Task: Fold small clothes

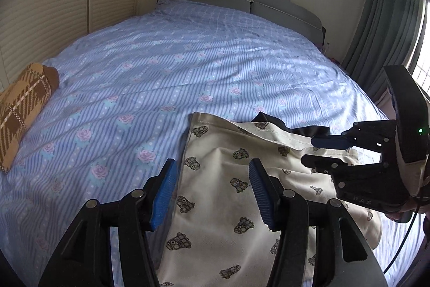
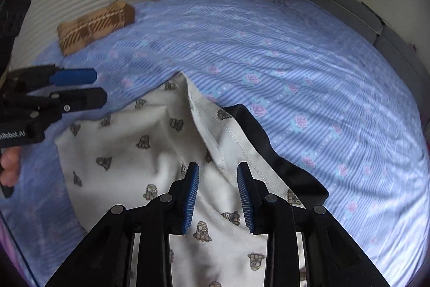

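With both the left gripper [image 1: 212,195] and right gripper [image 2: 218,197] spread and empty, smooth the cream printed cotton garment [image 1: 228,206] flat on the blue striped floral bedsheet [image 1: 161,66] before pinching its stitched hem.

cream printed garment [image 2: 129,152], blue floral bedsheet [image 2: 295,71]

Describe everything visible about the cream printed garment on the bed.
The cream garment is soft knit-looking cloth printed with small grey-brown cartoon figures. It lies partly folded and rumpled on the blue striped floral sheet, with a stitched hem turned over near the top and a black fabric part showing along one edge. Both grippers hover over it with jaws apart; neither pinches it.
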Demonstrator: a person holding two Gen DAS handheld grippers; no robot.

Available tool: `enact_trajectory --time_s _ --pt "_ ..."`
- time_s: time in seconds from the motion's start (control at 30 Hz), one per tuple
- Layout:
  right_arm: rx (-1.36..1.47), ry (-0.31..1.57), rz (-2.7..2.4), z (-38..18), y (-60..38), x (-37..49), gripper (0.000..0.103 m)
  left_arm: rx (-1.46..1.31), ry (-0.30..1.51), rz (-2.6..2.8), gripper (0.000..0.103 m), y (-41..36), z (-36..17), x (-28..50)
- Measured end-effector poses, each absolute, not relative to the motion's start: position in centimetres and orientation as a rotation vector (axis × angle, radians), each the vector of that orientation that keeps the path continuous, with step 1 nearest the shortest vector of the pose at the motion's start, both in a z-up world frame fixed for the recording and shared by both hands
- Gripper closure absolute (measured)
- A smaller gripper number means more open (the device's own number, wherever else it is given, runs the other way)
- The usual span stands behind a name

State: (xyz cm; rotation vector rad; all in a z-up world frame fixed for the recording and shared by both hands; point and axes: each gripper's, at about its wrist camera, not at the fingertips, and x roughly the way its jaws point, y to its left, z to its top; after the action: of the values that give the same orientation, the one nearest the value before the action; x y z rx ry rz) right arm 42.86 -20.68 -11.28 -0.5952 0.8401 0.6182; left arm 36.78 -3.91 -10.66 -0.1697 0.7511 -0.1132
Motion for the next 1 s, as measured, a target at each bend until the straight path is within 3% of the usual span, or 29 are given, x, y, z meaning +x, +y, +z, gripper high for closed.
enact_trajectory --time_s 0.17,0.27,0.33,0.77,0.87,1.0 --pt "-0.716 0.814 0.595 -12.1 -19.2 43.0 0.075 -0.163 0.764 -0.119 0.049 -4.4 -11.0 36.6" --pt "-0.750 0.825 0.589 -12.6 -18.9 43.4 0.098 -0.160 0.766 -0.116 0.049 -4.3 -11.0 36.5" --pt "-0.738 0.831 0.609 -12.6 -18.9 43.5 0.101 -0.164 0.767 -0.114 0.049 -4.0 -11.0 36.6" --pt "-0.496 0.862 0.483 -12.1 -20.8 48.6 0.100 -0.146 0.787 -0.110 0.049 -3.8 -11.3 38.3" --pt "-0.470 0.839 0.444 -12.0 -21.6 48.4 0.078 -0.125 0.792 -0.114 0.049 -3.9 -11.8 38.9" --pt "-0.375 0.803 0.373 -10.9 -24.5 47.7 0.076 -0.098 0.790 -0.106 0.049 -3.6 -12.5 40.8"
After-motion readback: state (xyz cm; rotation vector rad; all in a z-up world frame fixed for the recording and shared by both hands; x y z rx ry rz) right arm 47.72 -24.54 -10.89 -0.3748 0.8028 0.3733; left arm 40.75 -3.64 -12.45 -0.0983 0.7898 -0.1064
